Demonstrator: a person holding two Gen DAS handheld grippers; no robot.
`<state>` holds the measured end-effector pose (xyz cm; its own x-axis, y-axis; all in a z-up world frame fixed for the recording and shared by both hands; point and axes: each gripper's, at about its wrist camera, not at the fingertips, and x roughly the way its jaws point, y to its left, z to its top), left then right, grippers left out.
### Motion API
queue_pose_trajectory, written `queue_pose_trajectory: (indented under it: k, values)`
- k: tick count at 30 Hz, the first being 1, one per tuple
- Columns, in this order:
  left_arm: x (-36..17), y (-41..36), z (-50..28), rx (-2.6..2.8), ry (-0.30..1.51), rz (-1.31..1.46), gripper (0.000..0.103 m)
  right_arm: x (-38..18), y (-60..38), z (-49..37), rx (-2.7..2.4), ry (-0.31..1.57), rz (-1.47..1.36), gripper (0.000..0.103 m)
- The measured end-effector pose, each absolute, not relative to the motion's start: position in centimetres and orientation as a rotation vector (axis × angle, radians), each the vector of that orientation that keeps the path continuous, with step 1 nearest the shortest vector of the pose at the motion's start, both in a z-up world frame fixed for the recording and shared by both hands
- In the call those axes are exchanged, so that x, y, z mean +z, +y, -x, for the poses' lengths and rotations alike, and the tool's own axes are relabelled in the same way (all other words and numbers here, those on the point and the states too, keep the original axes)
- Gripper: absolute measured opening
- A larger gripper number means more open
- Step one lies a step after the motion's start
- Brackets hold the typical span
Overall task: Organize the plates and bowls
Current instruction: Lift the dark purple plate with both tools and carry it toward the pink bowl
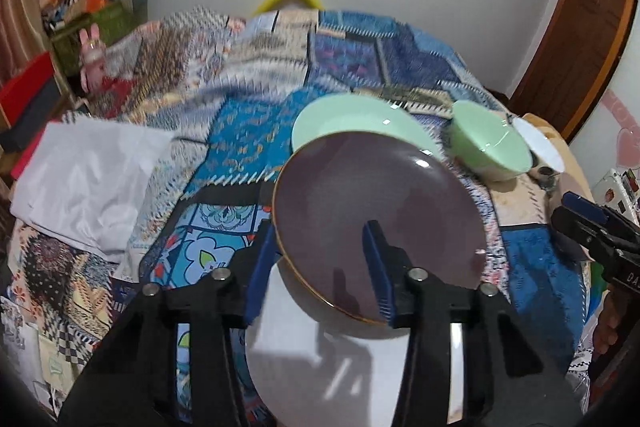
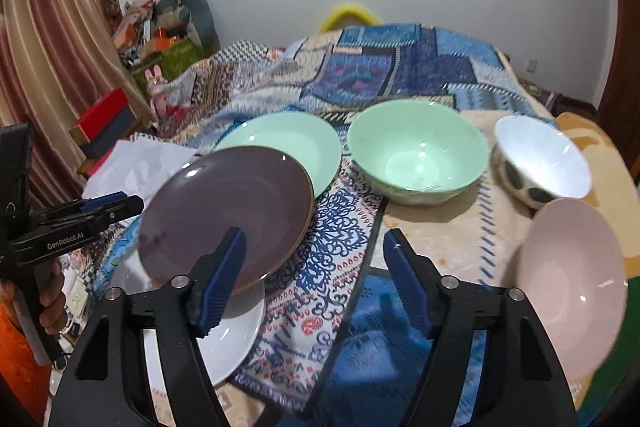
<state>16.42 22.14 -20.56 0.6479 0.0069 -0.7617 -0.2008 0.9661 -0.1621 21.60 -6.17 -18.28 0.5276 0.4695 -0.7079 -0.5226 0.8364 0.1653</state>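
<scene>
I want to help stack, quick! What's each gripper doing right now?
Left gripper: brown plate rim between its fingers; grip cannot be told.
Right gripper: open, holding nothing.

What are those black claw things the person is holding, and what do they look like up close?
They are two hand-held grippers. Each, like the right gripper and the left gripper, has a black plastic frame with silver bolts and two fingers faced with ribbed blue pads. Seen from the side, the left one bears white lettering reading GenRobot.AI. An orange sleeve shows below the hand holding it.
</scene>
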Motion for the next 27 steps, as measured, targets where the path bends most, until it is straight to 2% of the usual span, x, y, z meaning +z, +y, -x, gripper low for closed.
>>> queue_pose_trajectory:
  k: [3, 7, 10, 18, 25, 27]
  values:
    - [-22.0, 23.4, -17.7, 0.108, 0.898, 0.284, 0.035, -19.3, -5.1, -22.6, 0.597, 0.856, 0.077, 0.06]
    - [-23.1, 24.3, -18.7, 0.11, 0.917, 0.31, 0.033, -20.6, -4.1, -23.9, 0.61, 0.902, 0.082, 0.049]
    - [-23.6, 24.8, -19.3, 0.106, 0.925, 0.319, 0.031, -21.3, -3.4, -24.4, 0.624, 0.932, 0.087, 0.044]
    - [-24.6, 25.4, -20.3, 0.089, 0.959, 0.337, 0.022, -22.8, -2.4, -25.9, 0.653, 0.998, 0.07, 0.039]
    - [-24.7, 25.4, -20.5, 0.077, 0.965, 0.338, 0.022, -23.7, -1.7, -26.5, 0.697, 1.043, 0.046, 0.027]
    - [-24.6, 25.3, -20.6, 0.073, 0.967, 0.319, 0.022, -23.7, -1.5, -26.7, 0.69, 1.042, 0.047, 0.027]
